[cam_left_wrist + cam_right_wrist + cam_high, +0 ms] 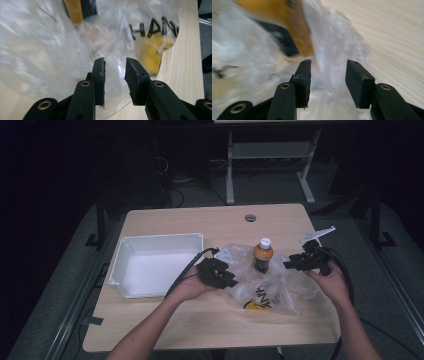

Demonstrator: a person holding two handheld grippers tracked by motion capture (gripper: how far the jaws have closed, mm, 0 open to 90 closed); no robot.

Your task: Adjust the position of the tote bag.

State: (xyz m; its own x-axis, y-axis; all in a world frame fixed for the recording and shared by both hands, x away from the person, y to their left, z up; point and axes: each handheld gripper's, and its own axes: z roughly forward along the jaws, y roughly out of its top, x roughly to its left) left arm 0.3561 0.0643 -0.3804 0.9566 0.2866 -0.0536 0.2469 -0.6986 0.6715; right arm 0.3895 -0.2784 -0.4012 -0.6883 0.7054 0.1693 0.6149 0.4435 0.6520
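- Here the left gripper has its jaws parted to a narrow gap, with thin clear film of the plastic bag in and behind the gap; the pads do not press it.
- The right gripper has its jaws somewhat wider apart, bag film between them too, unpinched.
- In the high view the left gripper sits at the bag's left edge and the right gripper at its right, the bottle between them.
- The bottle stands upright inside the crumpled bag, long axis vertical, white cap up, amber with a dark label.
- Both gripper views are blurred; the bottle shows there as an orange and black smear, cut off at the top.
- The bag's black lettering over a yellow patch is partly readable.
- The bag lies on the pale wood-grain table, just right of a white rectangular bin.
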